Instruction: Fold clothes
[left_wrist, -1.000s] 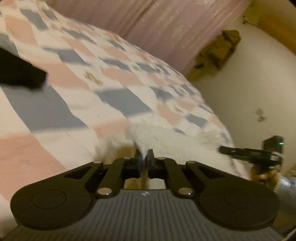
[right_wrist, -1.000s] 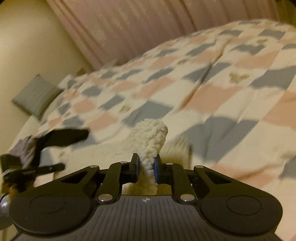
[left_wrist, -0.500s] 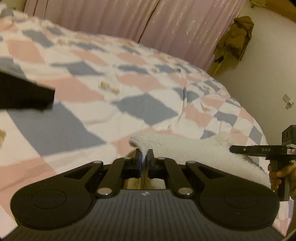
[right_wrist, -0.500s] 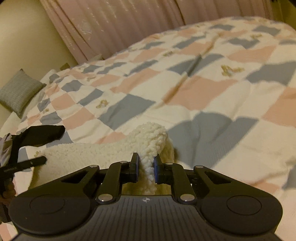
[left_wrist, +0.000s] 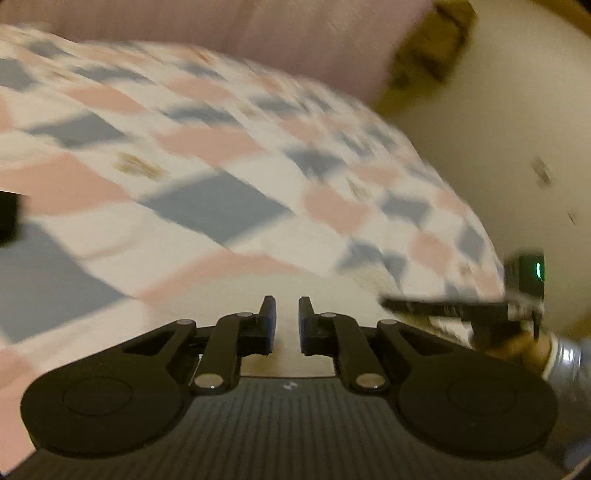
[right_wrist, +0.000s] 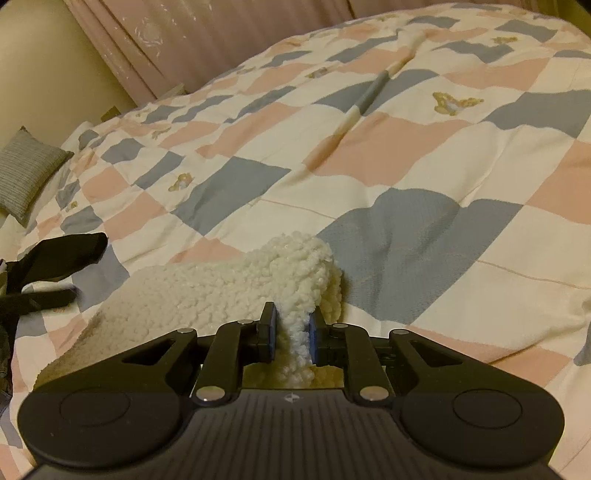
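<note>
On a bed spread with a pink, blue and cream checked quilt (right_wrist: 388, 155), a person works two hand-held grippers over a cream fleece garment (right_wrist: 207, 288). Far to the left of the right gripper (right_wrist: 290, 328), a grey cushion (right_wrist: 26, 177) leans at the wall, with a black garment (right_wrist: 62, 251) lying on the quilt nearer in. The fleece stretches from low on the left up to that gripper's tips, where a bunched fold rises between the two blue-padded fingers (right_wrist: 269, 328), which are clamped on it. In the blurred left-wrist view, the left gripper (left_wrist: 284, 321) points across the quilt with its fingers set apart and nothing between them; pale cloth lies under the tips, too smeared to identify with certainty. To its right, the other gripper shows side-on, a green light glowing on its body, held by a hand (left_wrist: 517, 343). Pink curtains (right_wrist: 221, 33) hang behind the bed.
</note>
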